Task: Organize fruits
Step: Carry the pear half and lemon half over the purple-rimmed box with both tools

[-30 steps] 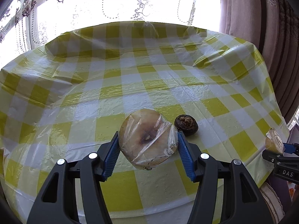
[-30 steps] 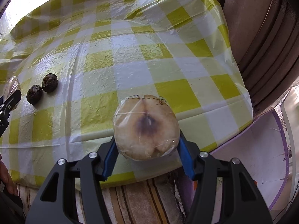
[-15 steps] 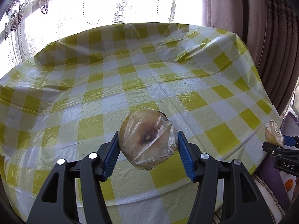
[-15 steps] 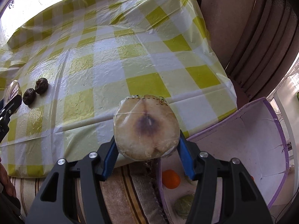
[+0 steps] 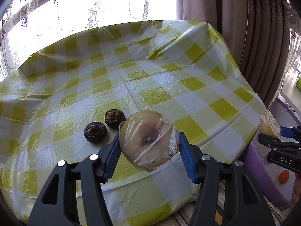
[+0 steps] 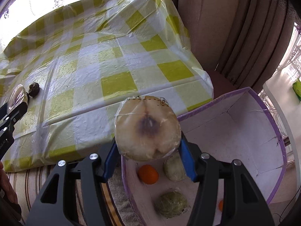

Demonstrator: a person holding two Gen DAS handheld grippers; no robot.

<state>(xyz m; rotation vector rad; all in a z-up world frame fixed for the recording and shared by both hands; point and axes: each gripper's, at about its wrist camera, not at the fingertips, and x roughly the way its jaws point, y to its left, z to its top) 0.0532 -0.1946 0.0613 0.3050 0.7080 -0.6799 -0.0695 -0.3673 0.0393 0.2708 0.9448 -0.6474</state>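
While each claw (image 5: 148, 150) (image 6: 147, 150) grips a wrapped fruit half (image 5: 147, 143) (image 6: 146, 130), the right hangs past the table edge (image 6: 131, 101).

Wrapped fruit half (image 6: 146, 128) above purple box (image 6: 267, 113)

A table (image 5: 188, 86) under a yellow-and-white checked cloth with wrinkled clear plastic sheeting over it carried two dark, rough round fruits (image 5: 95, 132) (image 5: 115, 118) lying just beside each other near its front edge.
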